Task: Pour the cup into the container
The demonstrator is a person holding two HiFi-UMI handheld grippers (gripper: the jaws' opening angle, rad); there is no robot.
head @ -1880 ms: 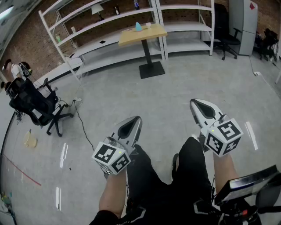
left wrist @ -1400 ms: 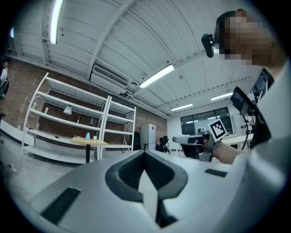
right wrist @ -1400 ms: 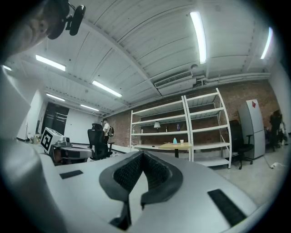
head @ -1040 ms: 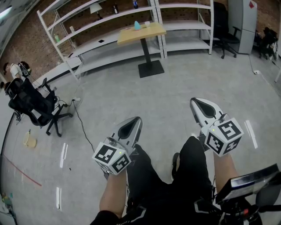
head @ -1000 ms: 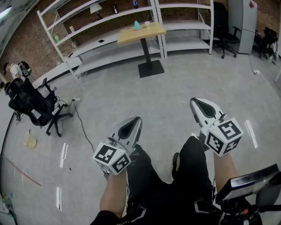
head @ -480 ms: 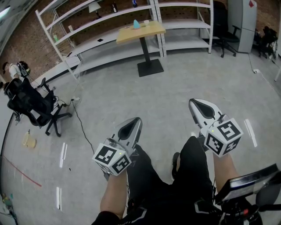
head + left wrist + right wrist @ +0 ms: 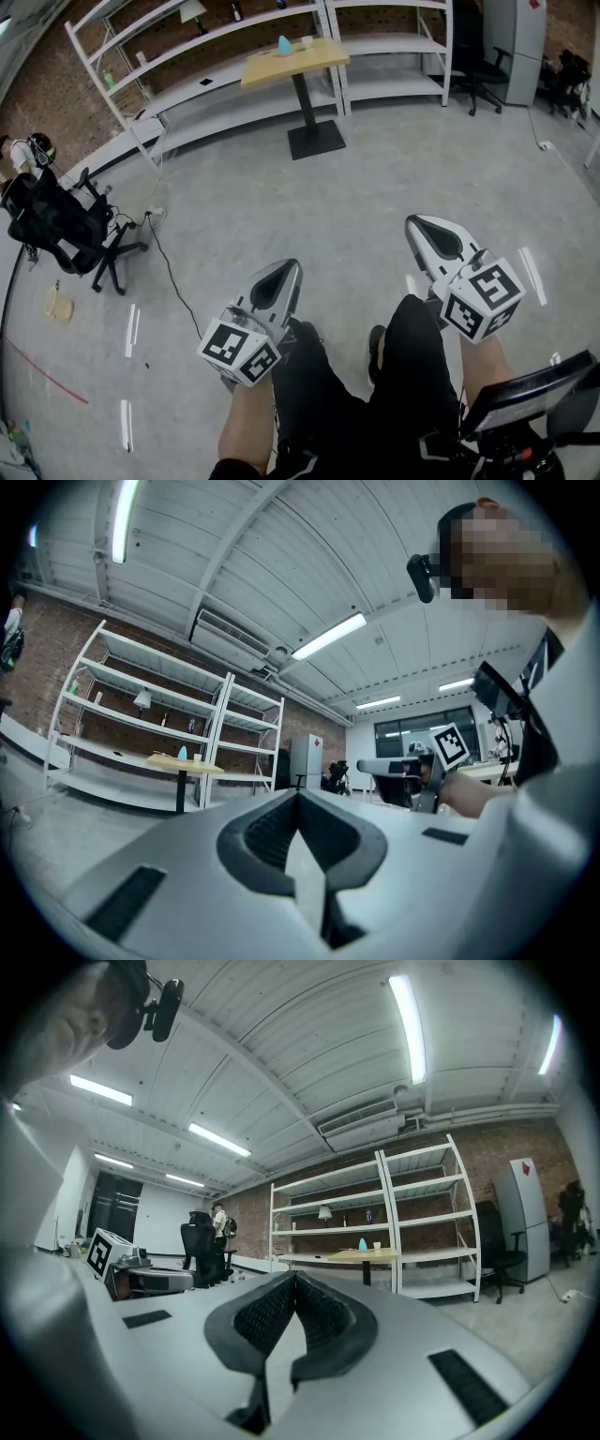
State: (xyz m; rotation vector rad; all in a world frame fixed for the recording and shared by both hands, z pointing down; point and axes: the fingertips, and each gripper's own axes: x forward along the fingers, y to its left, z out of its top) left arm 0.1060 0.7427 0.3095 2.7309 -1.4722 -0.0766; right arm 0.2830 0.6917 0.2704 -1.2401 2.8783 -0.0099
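Standing on the concrete floor point(image 7: 328, 187), the person is holding one gripper in each hand, both pointing level toward the far end of the room. The left gripper point(image 7: 292, 267) is keeping its fingers point(image 7: 262, 836) pressed together, with nothing between them. The right gripper point(image 7: 413, 223) is likewise showing its fingers point(image 7: 267, 1316) pressed together on nothing. The two grippers are sitting side by side with a clear gap between them, above the person's black trousers point(image 7: 375, 403). Each is carrying its marker cube at the near end, just ahead of the forearm.

The white cup point(image 7: 307, 41) is standing upright on the wooden counter point(image 7: 314, 61) at the far end of the room, well apart from both grippers. A small blue object point(image 7: 284, 45) is standing just to the left of the cup on the same counter; it is too small to identify further. The counter is resting on a single black post with a square base plate point(image 7: 316, 141).

White shelving racks point(image 7: 216, 28) are lining the brick wall behind the counter. A black office chair point(image 7: 56, 216) is standing at the left, and a dark cable point(image 7: 171, 267) is running across the floor near it. A grey cabinet point(image 7: 511, 42) is standing at the far right, with a second black chair point(image 7: 473, 61) just to its left.
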